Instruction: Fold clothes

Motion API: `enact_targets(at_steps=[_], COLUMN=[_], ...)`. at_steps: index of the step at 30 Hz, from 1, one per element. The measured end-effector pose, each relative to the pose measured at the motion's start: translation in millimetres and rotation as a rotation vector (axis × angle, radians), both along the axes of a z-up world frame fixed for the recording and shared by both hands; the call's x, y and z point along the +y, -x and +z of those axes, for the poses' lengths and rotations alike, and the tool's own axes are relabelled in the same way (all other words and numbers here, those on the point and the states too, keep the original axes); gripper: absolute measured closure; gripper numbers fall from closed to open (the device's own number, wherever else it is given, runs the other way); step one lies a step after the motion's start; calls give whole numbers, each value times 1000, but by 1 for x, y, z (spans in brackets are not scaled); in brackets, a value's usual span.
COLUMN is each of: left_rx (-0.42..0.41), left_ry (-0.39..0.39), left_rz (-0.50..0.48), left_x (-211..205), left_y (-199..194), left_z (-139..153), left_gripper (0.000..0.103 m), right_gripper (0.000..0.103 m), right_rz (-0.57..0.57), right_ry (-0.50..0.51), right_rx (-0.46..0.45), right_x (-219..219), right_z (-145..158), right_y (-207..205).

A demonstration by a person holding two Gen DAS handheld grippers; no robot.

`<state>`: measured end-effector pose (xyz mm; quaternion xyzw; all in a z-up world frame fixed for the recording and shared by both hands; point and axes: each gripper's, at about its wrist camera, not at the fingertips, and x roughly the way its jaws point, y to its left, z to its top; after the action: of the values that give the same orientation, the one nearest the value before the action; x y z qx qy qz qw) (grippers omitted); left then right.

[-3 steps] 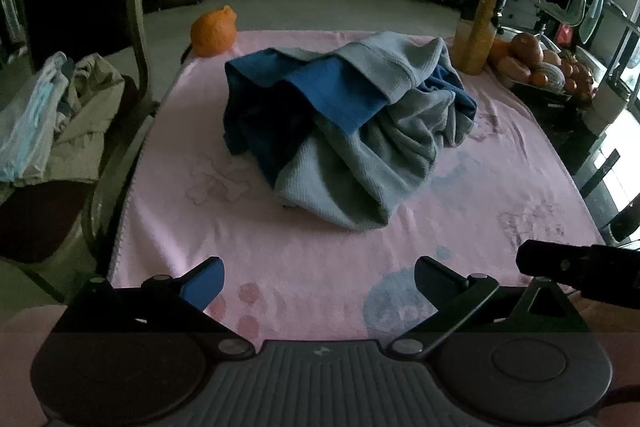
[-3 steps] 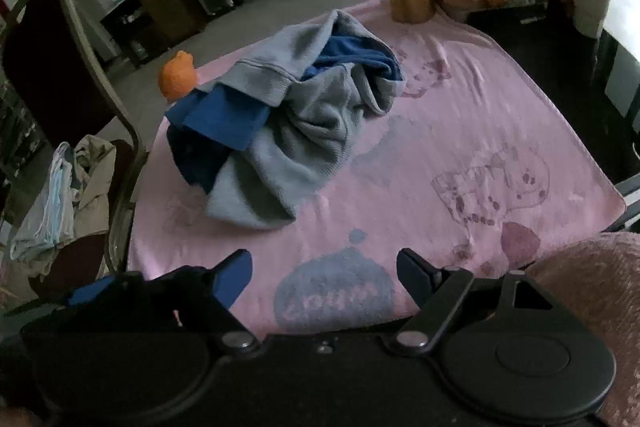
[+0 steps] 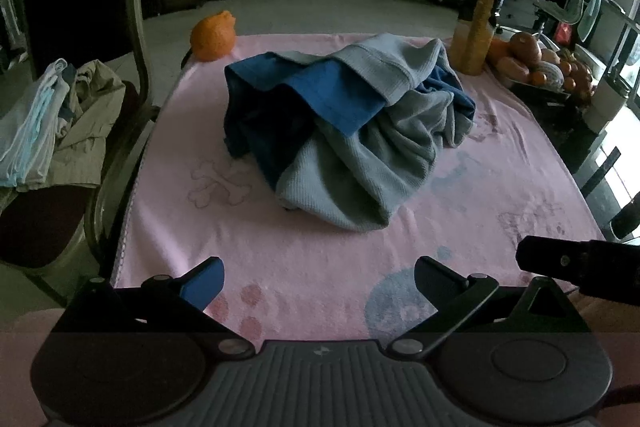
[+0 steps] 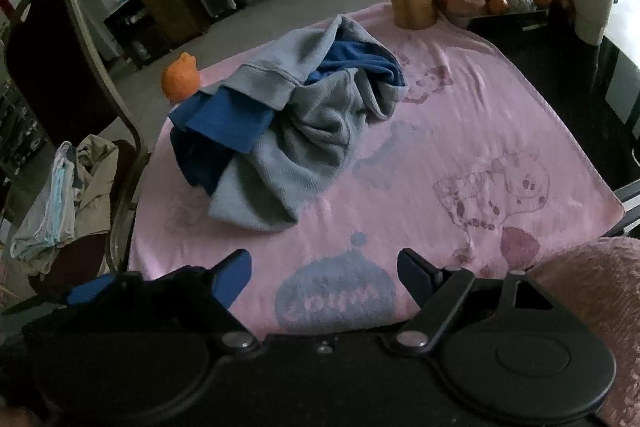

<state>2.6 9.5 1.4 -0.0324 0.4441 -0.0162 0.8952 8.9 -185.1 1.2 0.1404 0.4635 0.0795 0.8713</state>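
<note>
A crumpled grey and blue garment (image 3: 348, 131) (image 4: 288, 131) lies heaped in the middle of a pink towel (image 3: 320, 259) (image 4: 460, 131) spread over the table. My left gripper (image 3: 318, 281) hovers open over the towel's near edge, well short of the heap, with nothing between its fingers. My right gripper (image 4: 324, 273) is also open and empty, above the near edge over a blue-grey print. In the left wrist view the right gripper's black body (image 3: 580, 267) shows at the right edge.
An orange fruit (image 3: 212, 37) sits at the towel's far left corner. A juice bottle (image 3: 482, 15) and a tray of fruit (image 3: 540, 67) stand at the far right. A chair (image 3: 80, 131) holding more clothes stands left of the table.
</note>
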Motion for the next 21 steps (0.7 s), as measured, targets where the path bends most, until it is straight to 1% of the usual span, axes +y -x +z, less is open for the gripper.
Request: enact_targets(at_steps=[3,5,8,12,21], left_rx=[8,-1,1,1,2], left_ry=[20,-31,-34,-37,-42], left_rz=[-4,-3,2,5,12], left_x=[7,-1,-3,-4,-6], left_y=[-2,0,0,0,1], left_z=[2,6,3,0,-5], left_gripper=[2,1,1,1,1], right_gripper=[21,19,19,19,18], right_rz=[3,5,8,12,18], right_ry=[-5,-8,-11,15,13], right_rx=[1,1,1,-1,10], right_x=[-1,-2,-3,3,3], right_z=[0,0,0,-1,-3], right_y=[-1,-1,-2,0,-2])
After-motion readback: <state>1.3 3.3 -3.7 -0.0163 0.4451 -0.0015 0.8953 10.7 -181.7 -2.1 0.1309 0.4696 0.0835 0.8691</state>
